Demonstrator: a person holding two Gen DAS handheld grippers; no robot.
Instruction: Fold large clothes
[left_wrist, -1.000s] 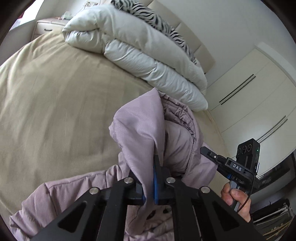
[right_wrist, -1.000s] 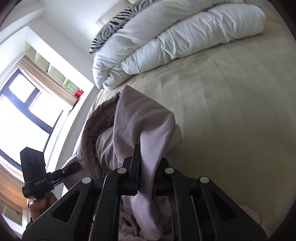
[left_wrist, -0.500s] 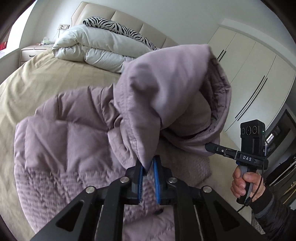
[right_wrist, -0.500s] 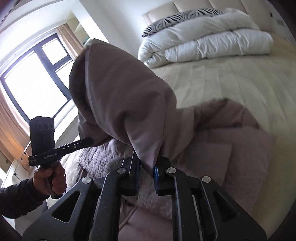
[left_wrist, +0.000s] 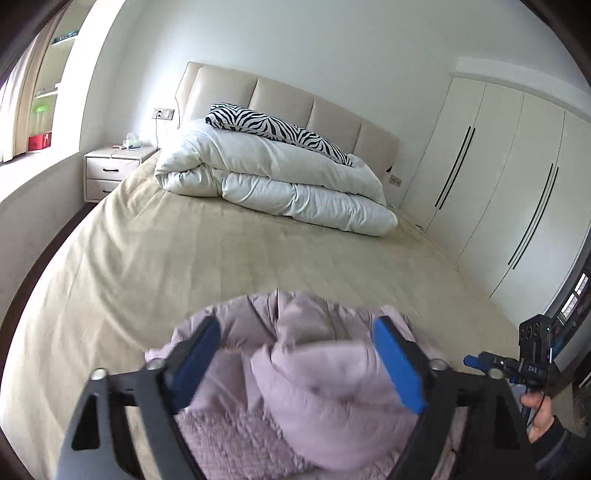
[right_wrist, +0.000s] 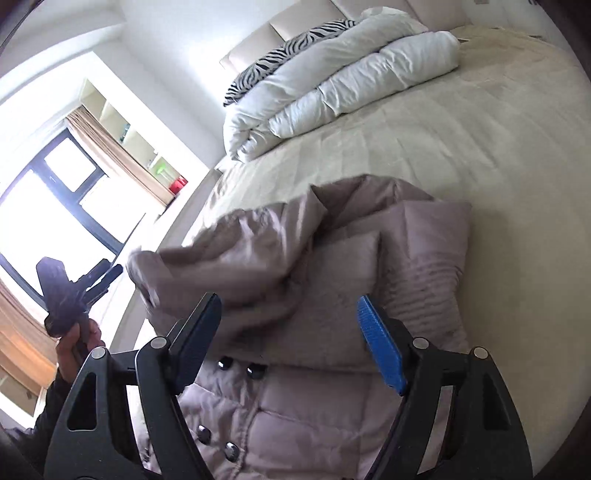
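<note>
A lilac padded jacket (left_wrist: 314, 391) lies in a loose heap on the near end of the beige bed (left_wrist: 221, 251). Its hood is folded over its body. It also shows in the right wrist view (right_wrist: 332, 280), with its snap buttons (right_wrist: 236, 369) facing up. My left gripper (left_wrist: 299, 350) is open and empty just above the jacket. My right gripper (right_wrist: 288, 325) is open and empty above the jacket too. The right gripper shows at the right edge of the left wrist view (left_wrist: 517, 363). The left gripper shows blurred at the left of the right wrist view (right_wrist: 74, 284).
A folded white duvet (left_wrist: 280, 184) with a zebra pillow (left_wrist: 277, 129) lies at the head of the bed. A nightstand (left_wrist: 114, 170) stands at the left of the bed. White wardrobes (left_wrist: 509, 192) line the right wall. A window (right_wrist: 48, 206) is at the left.
Both grippers held the jacket's hood up, shut on it. Both have now opened and let go. The hood has dropped onto the jacket's body on the bed.
</note>
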